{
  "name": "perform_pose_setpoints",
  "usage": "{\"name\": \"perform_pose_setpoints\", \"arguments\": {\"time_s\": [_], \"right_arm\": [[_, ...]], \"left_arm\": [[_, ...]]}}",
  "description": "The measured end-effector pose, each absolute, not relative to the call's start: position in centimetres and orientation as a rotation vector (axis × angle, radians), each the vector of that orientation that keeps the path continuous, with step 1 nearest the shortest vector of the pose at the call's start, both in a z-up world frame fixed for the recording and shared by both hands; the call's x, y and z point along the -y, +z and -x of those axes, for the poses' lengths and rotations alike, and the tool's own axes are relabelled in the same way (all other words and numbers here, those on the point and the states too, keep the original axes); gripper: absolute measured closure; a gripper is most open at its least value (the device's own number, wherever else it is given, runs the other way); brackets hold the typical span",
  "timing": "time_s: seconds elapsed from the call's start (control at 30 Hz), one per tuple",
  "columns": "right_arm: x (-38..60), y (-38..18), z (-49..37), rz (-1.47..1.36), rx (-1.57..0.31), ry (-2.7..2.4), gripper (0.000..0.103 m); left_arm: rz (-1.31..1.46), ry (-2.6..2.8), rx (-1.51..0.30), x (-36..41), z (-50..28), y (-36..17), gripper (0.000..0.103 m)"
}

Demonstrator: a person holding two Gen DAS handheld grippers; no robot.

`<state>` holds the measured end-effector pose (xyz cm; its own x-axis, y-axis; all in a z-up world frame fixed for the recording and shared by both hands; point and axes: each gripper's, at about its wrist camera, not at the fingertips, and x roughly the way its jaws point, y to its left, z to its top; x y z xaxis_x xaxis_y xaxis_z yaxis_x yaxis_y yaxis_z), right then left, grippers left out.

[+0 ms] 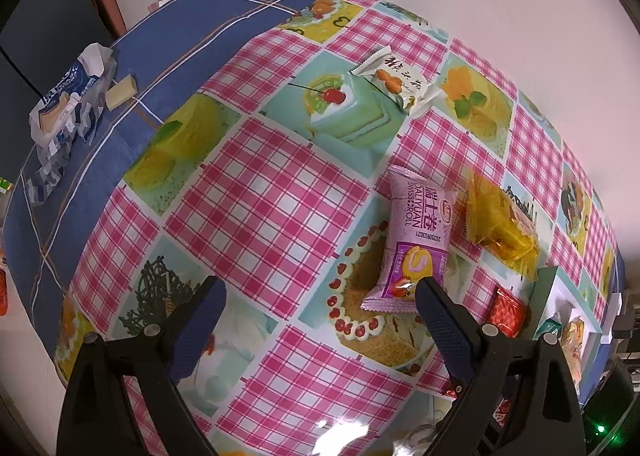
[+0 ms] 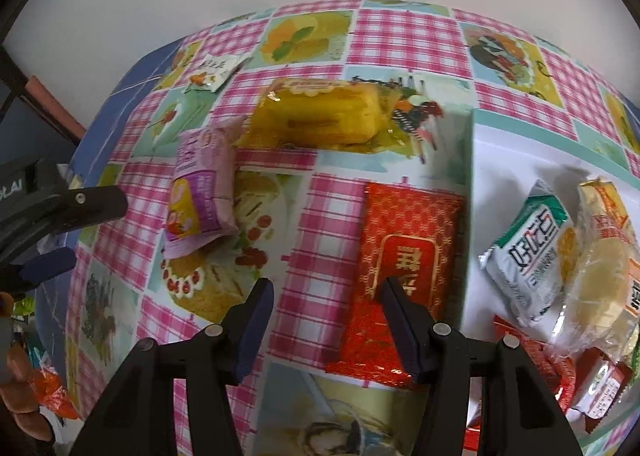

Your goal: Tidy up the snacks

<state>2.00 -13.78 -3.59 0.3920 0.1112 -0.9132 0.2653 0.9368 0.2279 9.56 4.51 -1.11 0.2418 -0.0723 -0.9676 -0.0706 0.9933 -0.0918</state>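
Hovering right gripper [image 2: 326, 298] part-open beside red packet [image 2: 404, 256], left gripper [image 1: 320, 298] wide

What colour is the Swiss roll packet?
Pink-purple Swiss roll packet, with a yellow-and-pink roll pictured on it; clearest in the left wrist view.

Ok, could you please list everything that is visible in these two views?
pink-checked plastic tablecloth: one, pink-white, covers table
blue cloth: one, blue, left of tablecloth
pink Swiss roll packet: one, pink, centre
yellow cake packet: one, yellow, beside pink packet
red foil packet: one, red, beside tray
white nut-picture packet: one, white, far side
white tray: one, white, right
green-white packet: one, in tray
pale round-cake packet: one, in tray
small red packets: several, in tray
opened blue-white bag: one, on blue cloth
cream block: one, beside bag
left gripper: fingers wide open
right gripper: fingers apart, over red packet's edge
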Motion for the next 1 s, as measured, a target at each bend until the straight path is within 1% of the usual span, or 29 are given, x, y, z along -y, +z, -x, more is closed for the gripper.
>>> {"name": "perform_pose_setpoints", "arguments": {"time_s": [0.07,0.17,0.37,0.4,0.47,0.6,1.0], "right_arm": [[13.9,-3.6,-2.0,-0.380,-1.169,-0.100,0.045],[14.3,-3.5,-2.0,-0.387,-1.166,-0.114,0.048],[15.9,-3.4,-1.4,-0.382,-1.160,-0.207,0.048],[16.1,-3.3,-1.3,-0.391,-1.158,-0.209,0.051],[16.6,-3.3,-1.3,-0.410,-1.158,-0.212,0.051],[16.9,-3.3,-1.3,-0.385,-1.169,-0.240,0.059],[17.0,-3.4,-1.3,-0.363,-1.185,-0.290,0.058]], "left_arm": [[0.126,0.000,-1.328,-4.6,-9.6,-1.1,0.007],[0.126,0.000,-1.329,-4.6,-9.6,-1.1,0.007],[0.127,-0.003,-1.327,-4.7,-9.6,-1.0,0.007],[0.128,-0.003,-1.327,-4.7,-9.6,-1.0,0.007],[0.127,-0.003,-1.326,-4.7,-9.6,-1.0,0.007],[0.128,-0.001,-1.327,-4.7,-9.6,-0.9,0.007],[0.123,-0.004,-1.333,-4.7,-9.6,-1.2,0.007]]}}
